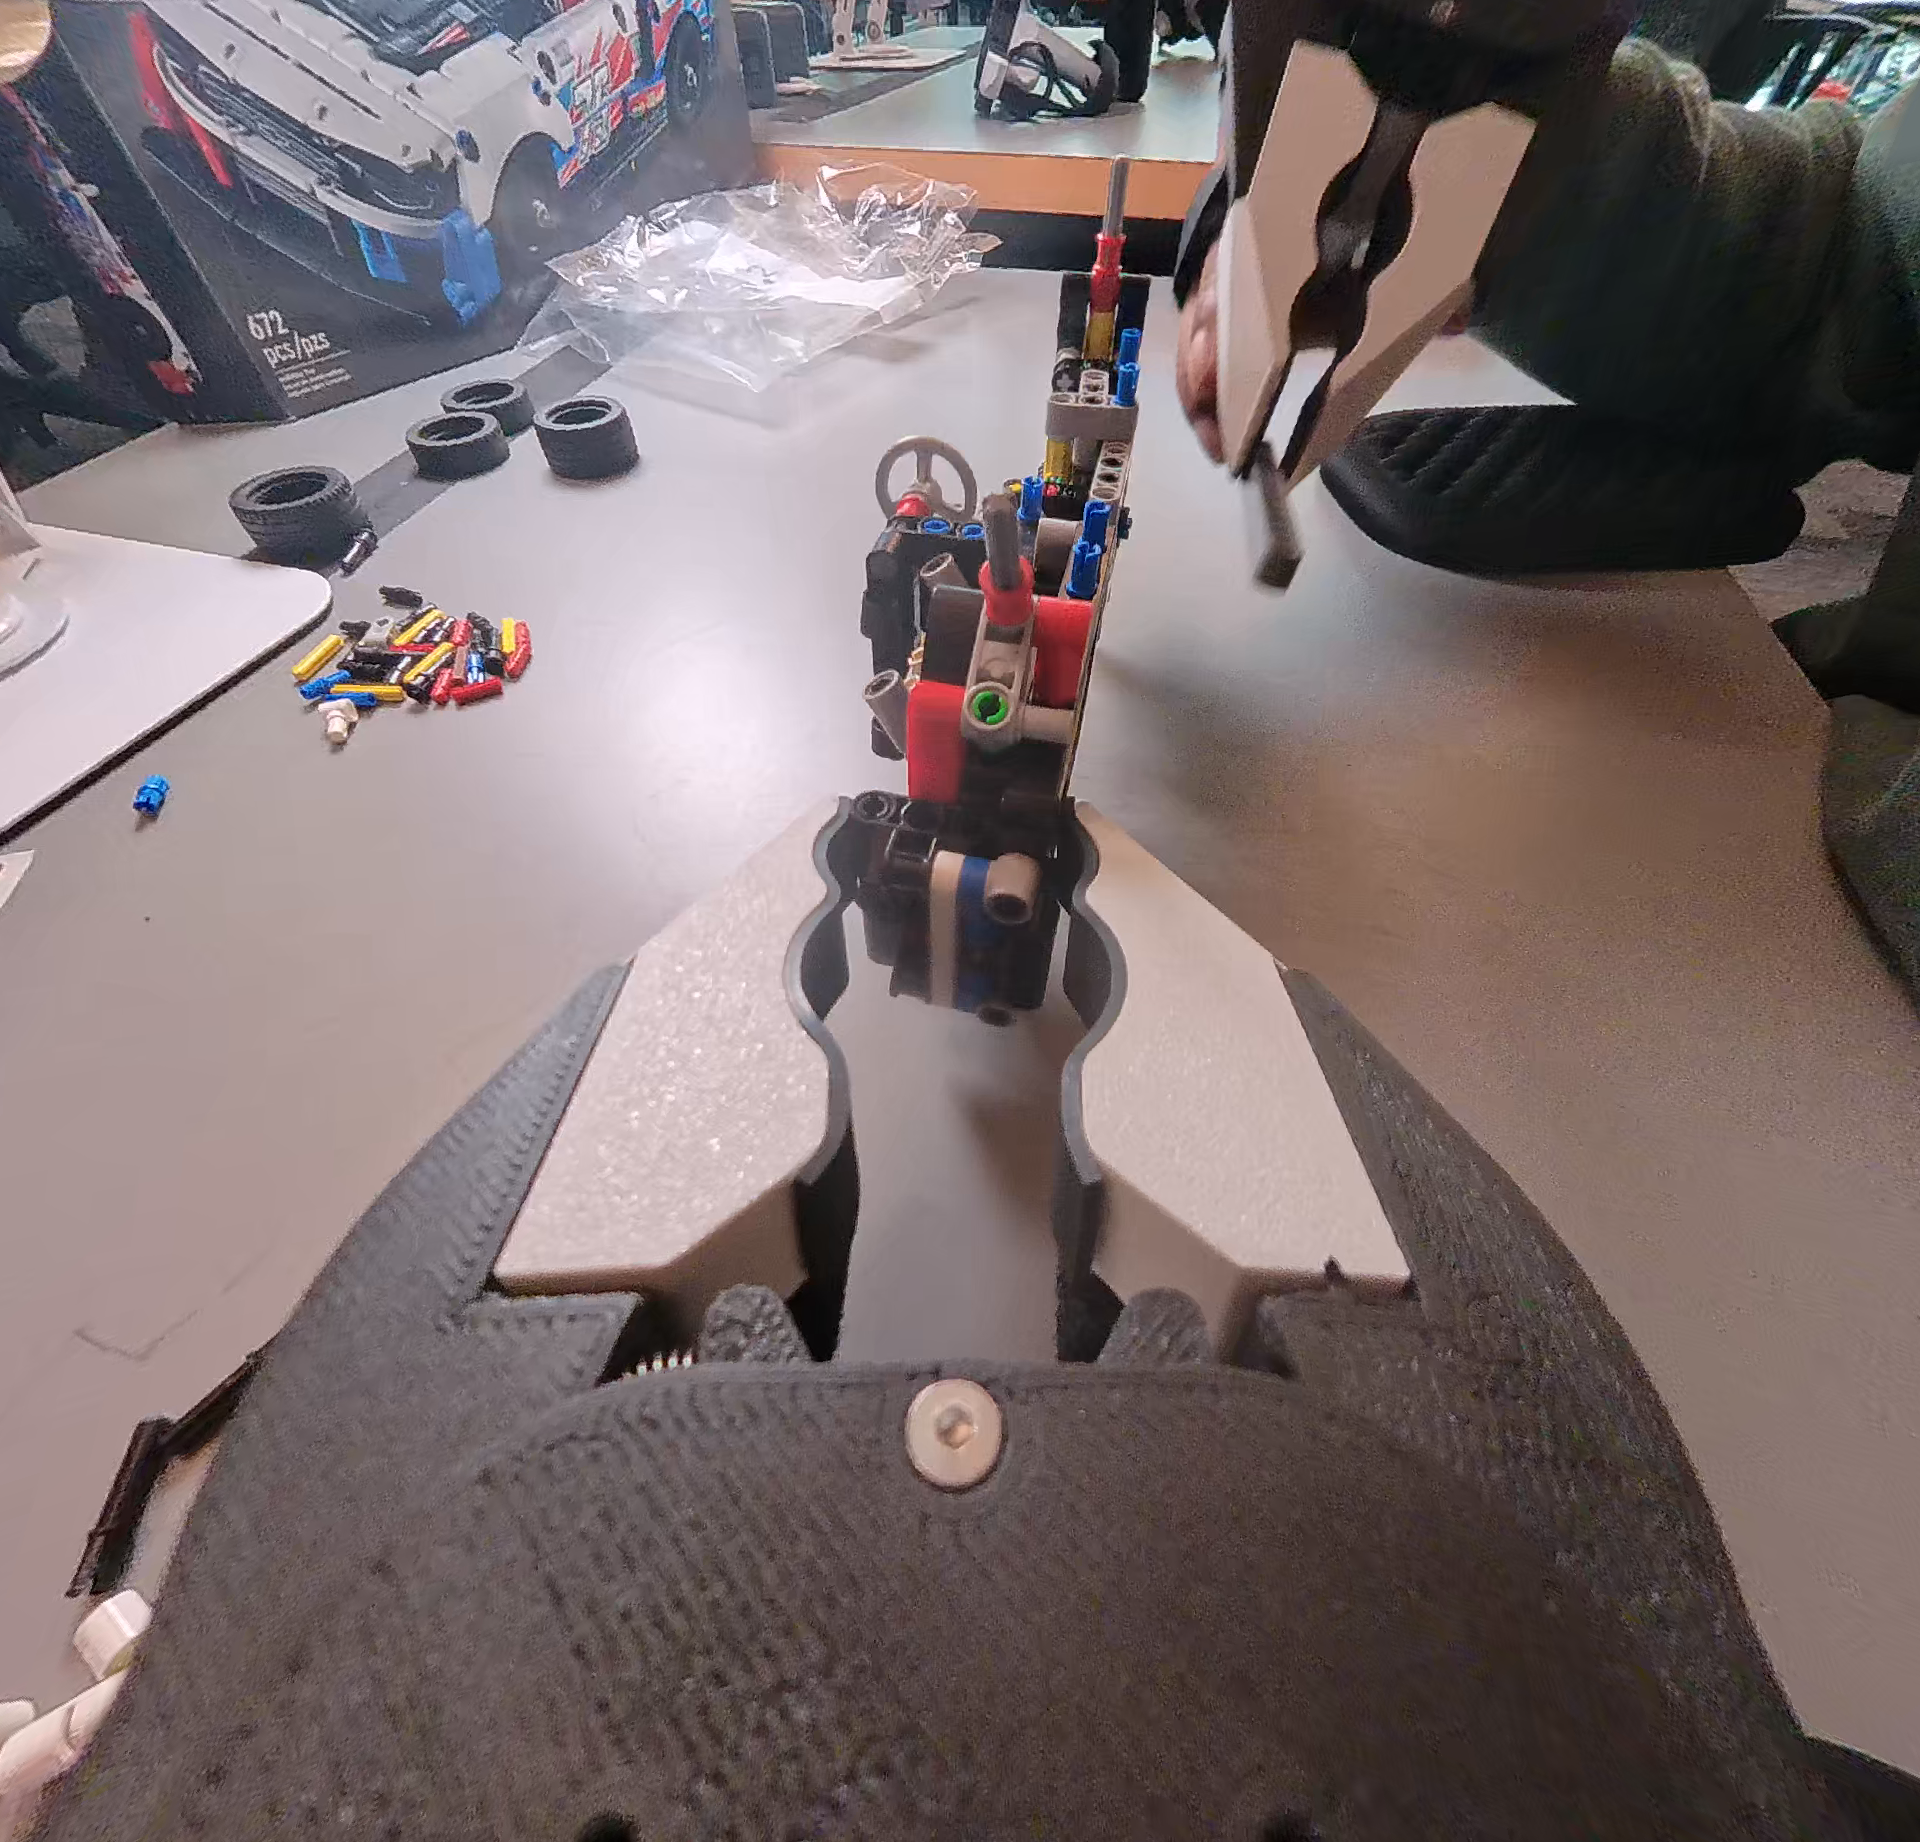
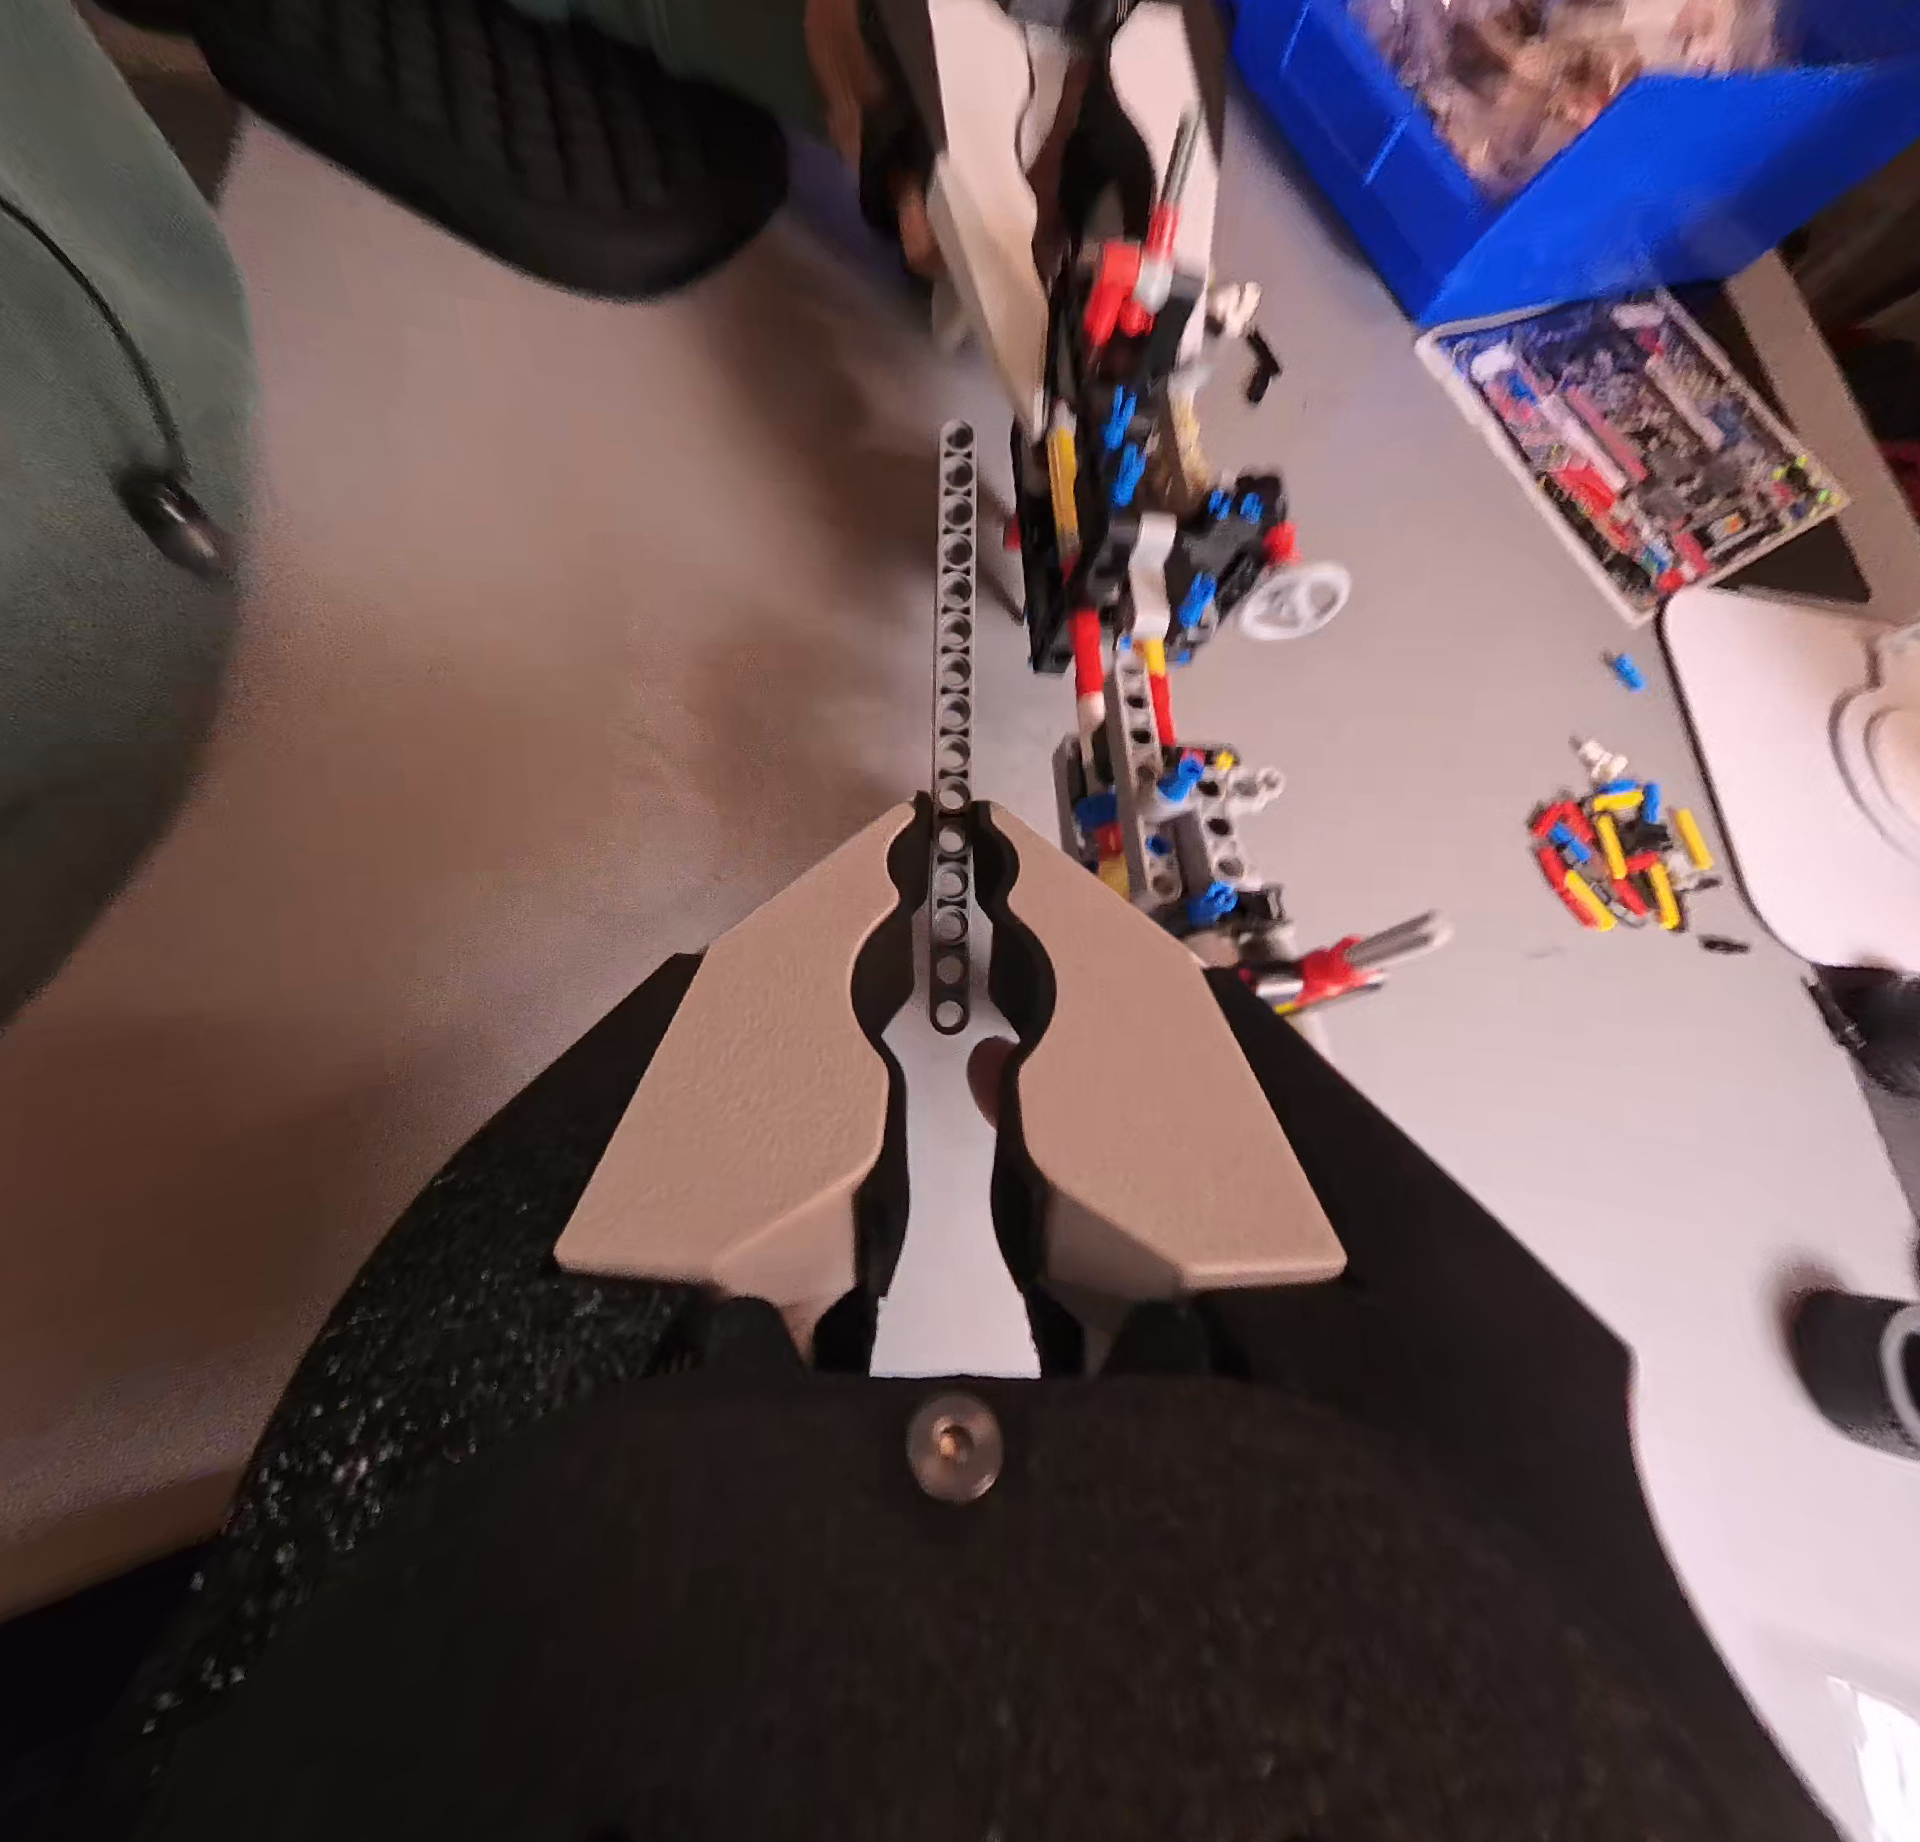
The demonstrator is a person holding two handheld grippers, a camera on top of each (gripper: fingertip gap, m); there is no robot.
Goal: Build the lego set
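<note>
My left gripper (image 1: 961, 826) is shut on the near end of the half-built Lego chassis (image 1: 997, 649), a long frame with red, blue, yellow and grey parts and a grey steering wheel (image 1: 920, 467). It holds the chassis on edge above the table. My right gripper (image 2: 951, 810) is shut on a long grey beam with holes (image 2: 954, 649), held just left of the chassis (image 2: 1132, 545). In the left wrist view the right gripper (image 1: 1273, 462) hangs to the right of the chassis with the beam (image 1: 1276, 525) pointing down. The left gripper (image 2: 1049, 379) shows far off in the right wrist view.
The grey table (image 1: 520, 961) bears a pile of small pins (image 1: 416, 654), several black tyres (image 1: 488, 442), clear bags (image 1: 758, 265), the set's box (image 1: 364, 151) and a white stand base (image 1: 135, 639). A blue bin (image 2: 1621, 99) and an instruction booklet (image 2: 1631, 442) lie far right.
</note>
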